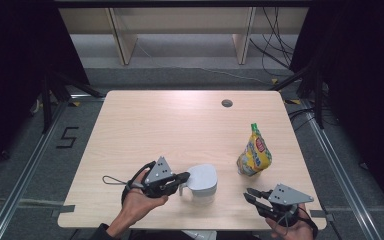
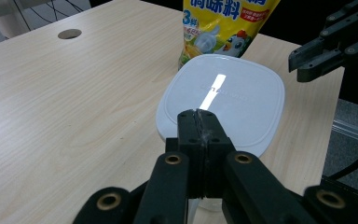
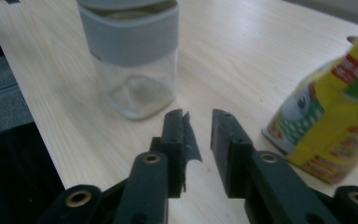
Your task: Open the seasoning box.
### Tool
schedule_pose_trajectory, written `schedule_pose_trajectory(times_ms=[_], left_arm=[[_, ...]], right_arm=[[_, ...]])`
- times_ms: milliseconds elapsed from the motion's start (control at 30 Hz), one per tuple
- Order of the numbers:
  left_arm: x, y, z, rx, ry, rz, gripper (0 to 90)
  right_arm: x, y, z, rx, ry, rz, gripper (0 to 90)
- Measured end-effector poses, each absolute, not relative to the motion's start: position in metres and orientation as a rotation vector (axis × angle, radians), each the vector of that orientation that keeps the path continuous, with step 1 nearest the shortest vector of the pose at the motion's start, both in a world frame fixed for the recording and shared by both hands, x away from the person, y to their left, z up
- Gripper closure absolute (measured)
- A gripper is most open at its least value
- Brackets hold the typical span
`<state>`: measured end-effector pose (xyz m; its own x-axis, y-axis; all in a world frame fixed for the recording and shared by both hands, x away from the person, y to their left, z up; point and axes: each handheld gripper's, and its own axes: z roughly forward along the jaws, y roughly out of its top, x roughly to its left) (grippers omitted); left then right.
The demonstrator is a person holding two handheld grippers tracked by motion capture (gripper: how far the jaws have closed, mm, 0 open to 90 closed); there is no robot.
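A clear square jar with a pale grey lid (image 1: 202, 180) (image 2: 228, 93) (image 3: 130, 56) stands near the table's front edge. My left gripper (image 1: 185, 176) (image 2: 198, 114) is shut, its tips at the lid's left rim. I cannot tell whether it pinches part of the jar. A yellow printed bag (image 1: 254, 155) (image 2: 223, 23) (image 3: 326, 126) stands upright to the right of the jar. My right gripper (image 1: 250, 194) (image 3: 198, 116) (image 2: 303, 63) hovers at the front right, pointing between jar and bag. Its jaws are a narrow gap apart with nothing between them.
The light wooden table (image 1: 170, 125) has a round cable hole (image 1: 227, 103) (image 2: 69, 33) near its far edge. Bare tabletop stretches behind and to the left of the jar. Black curtains and metal rails flank the table, and cables lie on the floor beyond.
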<state>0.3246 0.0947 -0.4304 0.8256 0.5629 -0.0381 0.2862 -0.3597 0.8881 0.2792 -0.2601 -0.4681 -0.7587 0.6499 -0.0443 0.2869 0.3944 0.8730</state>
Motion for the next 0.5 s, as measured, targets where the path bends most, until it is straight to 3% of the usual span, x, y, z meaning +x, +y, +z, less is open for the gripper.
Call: schedule_pose_trajectory(times_ms=[200, 500], left_arm=[[0.325, 0.095, -0.431, 1.957, 0.628, 0.326, 88.6], [0.325, 0.096, -0.432, 1.946, 0.629, 0.328, 88.6]], right_arm=[[0.288, -0.241, -0.462, 0.779, 2.277, 1.405, 85.9], [0.3, -0.22, -0.456, 0.719, 2.304, 1.422, 88.5]])
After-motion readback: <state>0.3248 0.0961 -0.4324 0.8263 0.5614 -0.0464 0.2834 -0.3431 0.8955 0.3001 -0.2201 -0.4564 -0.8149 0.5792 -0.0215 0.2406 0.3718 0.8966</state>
